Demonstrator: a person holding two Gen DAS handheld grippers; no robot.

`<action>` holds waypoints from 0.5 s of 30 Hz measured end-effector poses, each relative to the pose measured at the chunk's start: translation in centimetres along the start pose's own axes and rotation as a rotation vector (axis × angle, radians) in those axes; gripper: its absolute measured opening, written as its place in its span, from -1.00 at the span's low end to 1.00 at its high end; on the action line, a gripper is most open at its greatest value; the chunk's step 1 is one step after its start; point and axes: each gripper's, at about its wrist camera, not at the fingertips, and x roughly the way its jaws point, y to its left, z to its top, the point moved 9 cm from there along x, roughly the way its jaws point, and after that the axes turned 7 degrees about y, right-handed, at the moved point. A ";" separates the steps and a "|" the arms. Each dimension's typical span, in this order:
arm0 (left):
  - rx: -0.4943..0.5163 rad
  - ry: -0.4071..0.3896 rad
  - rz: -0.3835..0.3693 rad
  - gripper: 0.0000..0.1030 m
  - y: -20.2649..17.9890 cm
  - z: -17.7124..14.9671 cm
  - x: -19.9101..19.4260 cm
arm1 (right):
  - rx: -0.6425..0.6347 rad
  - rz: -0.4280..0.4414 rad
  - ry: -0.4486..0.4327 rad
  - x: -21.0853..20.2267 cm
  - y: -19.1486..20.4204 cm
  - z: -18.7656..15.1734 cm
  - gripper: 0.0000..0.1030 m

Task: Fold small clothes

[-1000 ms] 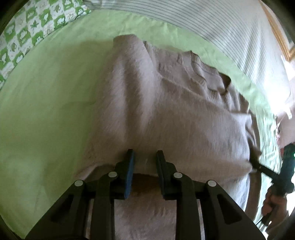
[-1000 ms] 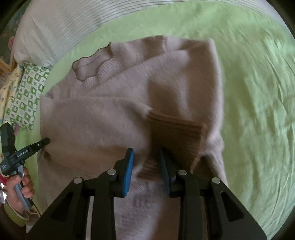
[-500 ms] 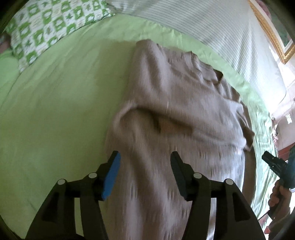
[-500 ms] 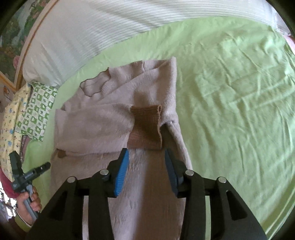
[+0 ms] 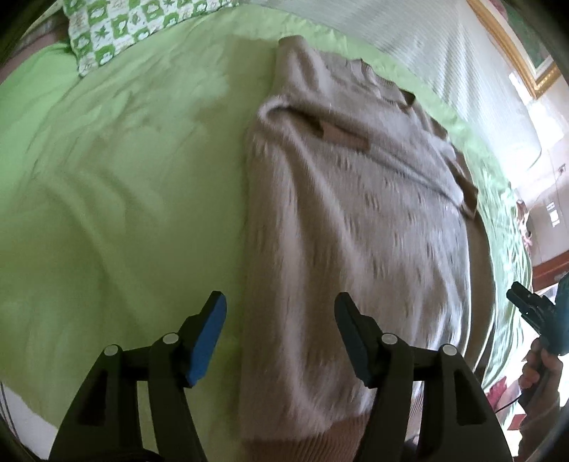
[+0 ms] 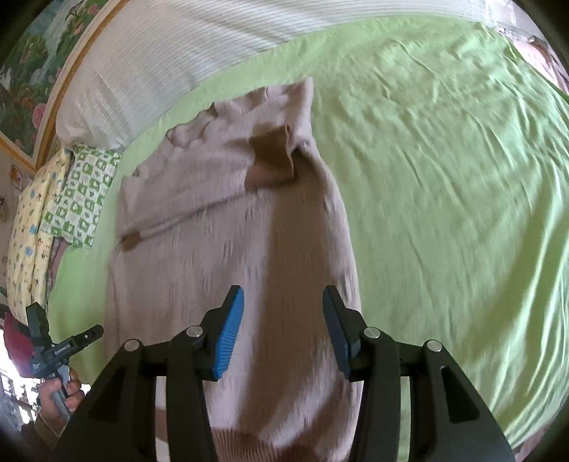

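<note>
both black two-finger grippers with blue pads hang tilted down above the folded beige knit sweater (image 5: pixel 355 220). the left gripper (image 5: pixel 281 334) has just been opening its jaws; they stand wide over the sweater's left edge, gripping nothing. the right gripper (image 6: pixel 283 330) has also just been opening, its jaws parted and empty over the sweater's lower middle.

Left gripper (image 5: pixel 281 334), jaws just opened wide w/ nothing pinched, hangs over the near end of a beige sweater (image 5: pixel 355 220) lying lengthwise ahead on a green sheet (image 5: pixel 117 199), checked pillow (image 5: pixel 117 32) far ahead-left.
</note>
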 end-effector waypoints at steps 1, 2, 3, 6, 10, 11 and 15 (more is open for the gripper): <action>0.003 0.012 0.006 0.25 0.3 -1.0 0.0 | -0.003 -0.002 0.004 -0.2 0.0 -0.7 -0.08; 0.005 0.021 0.011 0.26 0.5 -1.5 0.1 | -0.006 -0.005 0.008 -0.3 0.0 -1.4 -0.08; 0.006 0.032 0.013 0.26 0.8 -2.1 0.2 | -0.010 -0.006 0.015 -0.5 -0.1 -2.3 -0.08; -0.002 0.057 0.008 0.26 1.7 -4.5 0.1 | -0.016 -0.015 0.038 -0.8 -0.3 -4.9 -0.08; -0.019 0.089 -0.015 0.28 2.7 -7.1 0.3 | 0.004 -0.028 0.071 -1.1 -1.5 -7.7 -0.07; -0.023 0.097 -0.026 0.29 2.8 -7.7 0.3 | 0.009 -0.028 0.080 -1.1 -1.8 -8.2 -0.07; -0.012 0.113 -0.034 0.32 2.7 -9.3 0.4 | 0.014 -0.034 0.120 -1.0 -2.2 -10.8 -0.07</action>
